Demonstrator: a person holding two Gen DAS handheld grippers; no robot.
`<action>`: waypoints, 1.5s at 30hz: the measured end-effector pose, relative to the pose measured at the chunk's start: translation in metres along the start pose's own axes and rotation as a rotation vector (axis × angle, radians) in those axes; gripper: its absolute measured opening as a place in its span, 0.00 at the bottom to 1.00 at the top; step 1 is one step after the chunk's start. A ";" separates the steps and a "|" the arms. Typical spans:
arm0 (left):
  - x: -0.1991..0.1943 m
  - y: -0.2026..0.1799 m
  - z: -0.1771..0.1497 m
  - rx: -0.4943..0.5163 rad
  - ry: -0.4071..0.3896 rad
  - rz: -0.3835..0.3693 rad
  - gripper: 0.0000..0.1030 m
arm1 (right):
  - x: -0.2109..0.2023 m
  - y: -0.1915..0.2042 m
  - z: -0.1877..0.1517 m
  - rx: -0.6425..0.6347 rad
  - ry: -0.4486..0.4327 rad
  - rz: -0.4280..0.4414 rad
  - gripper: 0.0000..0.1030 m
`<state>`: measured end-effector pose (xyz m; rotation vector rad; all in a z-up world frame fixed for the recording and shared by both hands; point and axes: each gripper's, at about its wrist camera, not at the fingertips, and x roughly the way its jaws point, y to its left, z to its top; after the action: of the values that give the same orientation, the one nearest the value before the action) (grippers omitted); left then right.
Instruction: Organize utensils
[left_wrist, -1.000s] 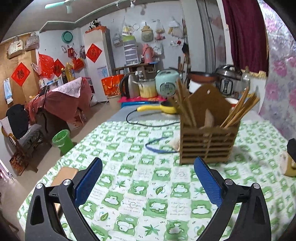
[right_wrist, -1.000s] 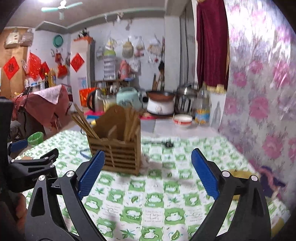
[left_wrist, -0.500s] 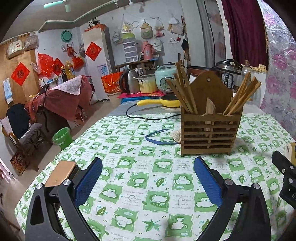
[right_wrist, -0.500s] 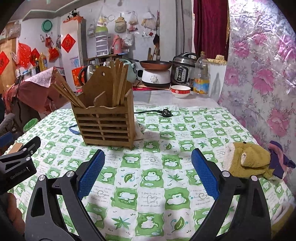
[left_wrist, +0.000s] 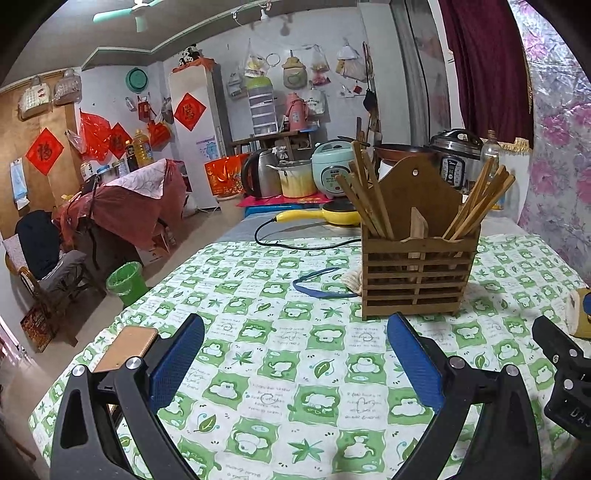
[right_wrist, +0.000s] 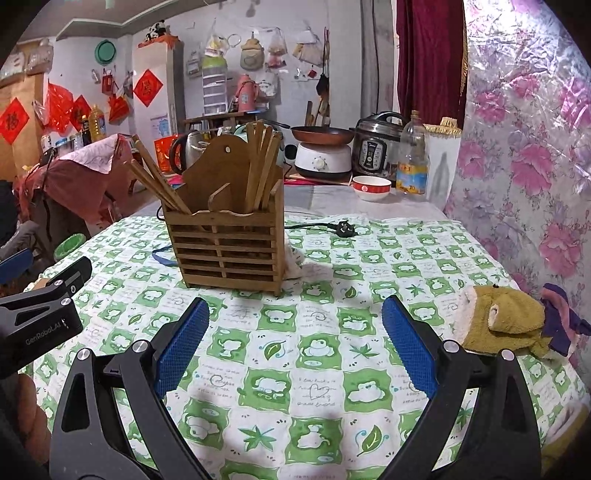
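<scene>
A slatted wooden utensil holder (left_wrist: 417, 273) stands upright on the green-and-white checked tablecloth (left_wrist: 280, 369). Bundles of wooden chopsticks lean in its left compartment (left_wrist: 365, 199) and right compartment (left_wrist: 476, 203). It also shows in the right wrist view (right_wrist: 225, 251). My left gripper (left_wrist: 295, 350) is open and empty, low over the cloth, short of the holder. My right gripper (right_wrist: 295, 339) is open and empty, in front of the holder. The other gripper's black body shows at the right edge of the left view (left_wrist: 565, 376) and the left edge of the right view (right_wrist: 37, 317).
A phone (left_wrist: 125, 349) lies by the left finger near the table edge. A blue band (left_wrist: 317, 284) and a black cable (left_wrist: 295, 243) lie left of the holder; its plug (right_wrist: 343, 229) lies behind. A stuffed toy (right_wrist: 506, 321) sits right. Cookers and a bowl (right_wrist: 371, 186) stand at the back.
Both grippers have pulled back and lifted slightly away from the holder, which now looks smaller and farther off. Both stayed open and empty. The holder has not moved.
</scene>
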<state>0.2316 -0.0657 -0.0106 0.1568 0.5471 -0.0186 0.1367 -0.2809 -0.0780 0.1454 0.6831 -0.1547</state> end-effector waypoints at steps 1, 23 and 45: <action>0.000 0.000 0.000 -0.002 -0.001 -0.001 0.95 | 0.000 0.000 0.000 0.001 -0.001 0.001 0.89; -0.007 0.001 0.001 -0.010 -0.028 -0.006 0.95 | -0.008 0.001 0.001 -0.008 -0.038 -0.006 0.89; -0.020 0.000 0.002 -0.015 -0.084 -0.019 0.95 | -0.016 -0.002 0.003 -0.003 -0.070 -0.008 0.91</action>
<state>0.2159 -0.0666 0.0013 0.1352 0.4652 -0.0393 0.1259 -0.2818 -0.0661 0.1338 0.6144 -0.1652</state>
